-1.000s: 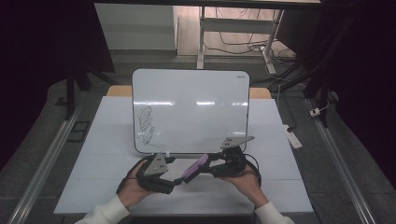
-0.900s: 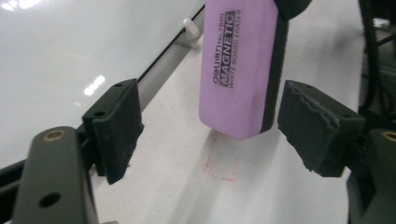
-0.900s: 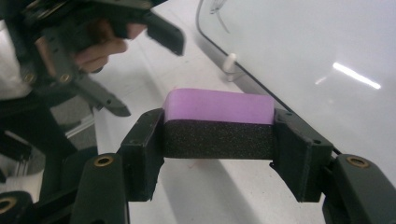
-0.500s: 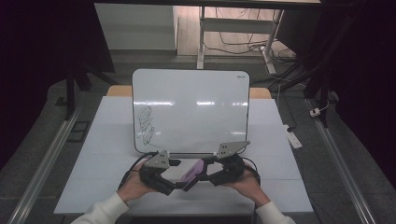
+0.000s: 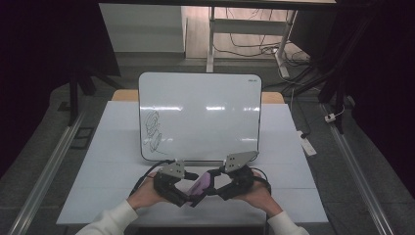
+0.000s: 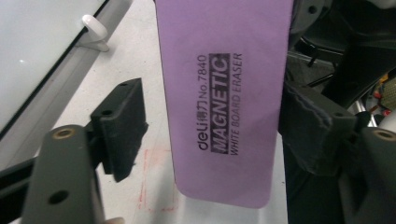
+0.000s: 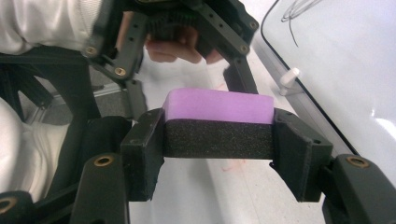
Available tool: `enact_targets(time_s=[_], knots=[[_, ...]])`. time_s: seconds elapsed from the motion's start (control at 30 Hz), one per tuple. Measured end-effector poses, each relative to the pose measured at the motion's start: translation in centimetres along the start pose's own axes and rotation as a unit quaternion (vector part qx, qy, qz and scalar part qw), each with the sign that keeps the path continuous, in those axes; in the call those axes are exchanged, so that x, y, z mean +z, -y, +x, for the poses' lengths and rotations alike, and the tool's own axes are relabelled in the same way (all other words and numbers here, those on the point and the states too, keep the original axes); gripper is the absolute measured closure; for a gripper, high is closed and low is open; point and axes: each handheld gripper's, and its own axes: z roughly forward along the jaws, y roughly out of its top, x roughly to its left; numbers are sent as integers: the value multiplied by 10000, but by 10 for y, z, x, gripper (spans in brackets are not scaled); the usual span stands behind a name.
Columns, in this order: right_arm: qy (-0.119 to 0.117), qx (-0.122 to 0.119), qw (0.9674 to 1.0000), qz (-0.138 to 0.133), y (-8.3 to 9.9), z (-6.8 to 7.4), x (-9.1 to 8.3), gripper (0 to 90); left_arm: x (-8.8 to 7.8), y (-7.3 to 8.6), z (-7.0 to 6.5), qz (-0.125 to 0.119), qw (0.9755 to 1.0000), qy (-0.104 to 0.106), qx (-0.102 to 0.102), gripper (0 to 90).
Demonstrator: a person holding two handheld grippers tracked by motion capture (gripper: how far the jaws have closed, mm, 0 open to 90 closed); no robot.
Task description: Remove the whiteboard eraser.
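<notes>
Purple eraser (image 7: 218,106) is off the table, between both grippers near the front edge, just in front of the whiteboard (image 5: 200,115). R gripper (image 7: 218,140) clamps it across the ends. L gripper (image 6: 210,126): jaws just closing around it, left pad still clear. Looks like mid-handover; next: L needs to close fully before R lets go.

Both grippers are matte black linkage frames, the left gripper (image 5: 188,192) and right gripper (image 5: 211,188) each topped with a grey three-cornered plate and trailing a black cable. Brass-coloured pivot pins dot the arms, plus small screw holes in the jaw blocks (the pads (image 7: 144,151) look like rough black foam). The person wears white sleeves (image 5: 110,220), bunched at the cuffs.
</notes>
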Motion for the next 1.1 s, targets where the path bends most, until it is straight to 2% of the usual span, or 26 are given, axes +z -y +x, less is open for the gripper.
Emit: enact_targets(time_s=[0.2,0.3,0.5,0.57,0.67,0.73,0.77,0.8,0.87,0.9,0.97,1.0,1.03,1.1], knots=[[-81,-149,9998,-80,0,2,0,385,3,0,2,-22,9992,386,-26,373],[-78,-223,9997,-70,-1,3,0,386,3,0,2,12,9991,421,-56,389],[-58,-156,9998,-121,-1,3,1,371,1,1,4,-32,9990,411,-149,402],[31,-101,9997,-232,-1,2,0,321,-1,1,4,-54,9994,303,-174,403],[298,32,9985,-451,0,0,-5,247,-5,2,6,-55,9997,90,-236,404],[445,182,9970,-609,0,-2,-10,228,-8,2,7,-45,9996,-65,-289,405],[668,288,9949,-694,3,-4,-16,219,-9,2,8,-19,9993,-175,-323,405],[668,288,9949,-694,3,-4,-16,219,-10,2,8,-1,9990,-270,-354,405],[873,324,9930,-727,7,-5,-21,218,-14,3,8,71,9976,-518,-451,405],[1164,415,9898,-713,15,-7,-27,218,-15,3,8,108,9967,-646,-486,405],[1359,517,9868,-717,24,-9,-33,218,-19,4,8,155,9950,-825,-541,405],[1359,517,9868,-717,24,-9,-33,218,-22,4,8,165,9938,-947,-550,405],[1680,595,9818,-650,34,-10,-39,219,-24,4,7,186,9927,-1059,-548,405],[1946,696,9762,-661,46,-11,-47,225,-30,4,6,119,9909,-1196,-605,405]])
